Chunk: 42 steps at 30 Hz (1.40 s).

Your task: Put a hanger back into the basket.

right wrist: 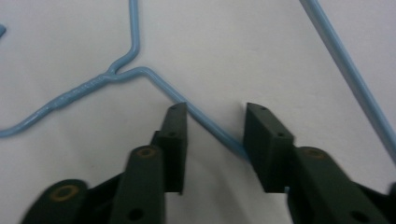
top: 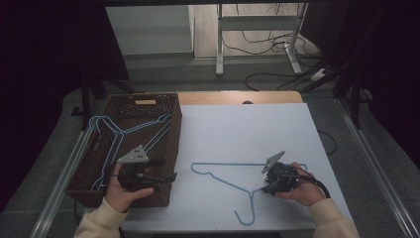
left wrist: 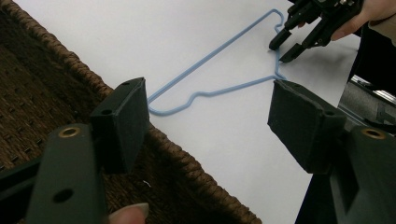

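A light blue wire hanger (top: 228, 164) lies flat on the white table top (top: 237, 129), its hook toward the front edge. My right gripper (top: 265, 188) sits low at the hanger's neck; in the right gripper view its jaws (right wrist: 215, 112) straddle one sloping arm of the hanger (right wrist: 205, 122) with a gap on both sides, so it stands open. My left gripper (top: 171, 177) hovers open over the front right rim of the wicker basket (top: 148, 101), with nothing between its pads (left wrist: 210, 121). Past them lie the hanger (left wrist: 219, 50) and the right gripper (left wrist: 285, 51).
The brown wicker basket (left wrist: 46, 74) stands at the table's left and holds more blue hangers (top: 124, 131). Beyond the table's wooden far edge (top: 237, 96) stand a metal frame and loose cables on the floor.
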Each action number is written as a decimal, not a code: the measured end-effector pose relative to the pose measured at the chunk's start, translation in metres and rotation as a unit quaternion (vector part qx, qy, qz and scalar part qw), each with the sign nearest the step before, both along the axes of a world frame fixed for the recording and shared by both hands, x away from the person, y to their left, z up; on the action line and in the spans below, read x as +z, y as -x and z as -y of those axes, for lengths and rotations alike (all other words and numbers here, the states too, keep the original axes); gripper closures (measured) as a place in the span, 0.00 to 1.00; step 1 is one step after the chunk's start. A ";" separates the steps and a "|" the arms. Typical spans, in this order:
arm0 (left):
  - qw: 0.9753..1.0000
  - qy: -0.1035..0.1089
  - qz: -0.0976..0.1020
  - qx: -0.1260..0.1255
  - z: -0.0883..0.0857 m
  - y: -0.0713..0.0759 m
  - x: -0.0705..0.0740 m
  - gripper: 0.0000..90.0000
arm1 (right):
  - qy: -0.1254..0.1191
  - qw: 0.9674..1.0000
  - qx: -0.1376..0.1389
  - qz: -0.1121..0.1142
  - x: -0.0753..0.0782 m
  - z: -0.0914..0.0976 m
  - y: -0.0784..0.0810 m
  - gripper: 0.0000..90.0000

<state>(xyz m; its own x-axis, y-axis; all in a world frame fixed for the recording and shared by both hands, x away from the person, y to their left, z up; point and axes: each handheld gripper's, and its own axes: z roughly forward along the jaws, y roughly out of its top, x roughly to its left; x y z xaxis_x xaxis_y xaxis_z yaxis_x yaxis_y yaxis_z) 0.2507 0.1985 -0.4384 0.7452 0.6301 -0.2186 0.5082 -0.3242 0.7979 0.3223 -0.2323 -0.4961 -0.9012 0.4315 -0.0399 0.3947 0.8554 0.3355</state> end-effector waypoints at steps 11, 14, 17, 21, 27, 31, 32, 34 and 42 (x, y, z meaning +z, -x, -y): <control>1.000 0.000 -0.001 0.000 0.000 0.000 -0.001 0.32 | -0.001 1.000 0.013 -0.004 0.002 -0.002 0.001 0.83; 1.000 -0.001 -0.001 0.000 0.001 0.000 -0.001 0.32 | -0.004 1.000 0.004 -0.003 0.003 -0.002 0.002 0.83; 1.000 -0.001 -0.001 0.001 0.000 0.000 -0.001 0.32 | -0.017 1.000 -0.019 -0.010 0.006 -0.008 0.008 0.81; 1.000 0.000 -0.001 0.001 0.000 0.000 0.000 0.32 | -0.025 0.999 -0.041 -0.010 0.012 -0.028 0.029 0.79; 1.000 0.002 0.001 -0.001 0.000 0.000 0.000 0.32 | -0.036 0.998 -0.038 -0.019 0.010 -0.049 0.057 0.84; 1.000 0.001 0.002 -0.002 0.000 0.000 0.001 0.32 | -0.031 0.998 -0.021 -0.054 0.002 -0.052 0.066 0.98; 1.000 0.000 0.002 -0.002 0.000 0.000 0.001 0.32 | -0.032 0.997 -0.025 -0.063 0.001 -0.051 0.067 1.00; 1.000 0.000 0.002 -0.002 0.000 0.000 0.001 0.32 | -0.025 0.997 -0.029 -0.062 0.002 -0.051 0.068 1.00; 1.000 0.000 0.000 -0.002 0.002 -0.001 0.000 0.32 | -0.029 0.996 -0.051 -0.067 0.003 -0.043 0.066 1.00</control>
<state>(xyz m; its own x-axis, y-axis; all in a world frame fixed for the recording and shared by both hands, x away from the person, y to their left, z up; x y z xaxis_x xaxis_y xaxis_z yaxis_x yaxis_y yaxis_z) 0.2522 0.1964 -0.4389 0.7482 0.6263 -0.2188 0.5067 -0.3265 0.7979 0.2559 -0.1891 -0.4927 -0.8485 0.5185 0.1059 0.5226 0.7895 0.3218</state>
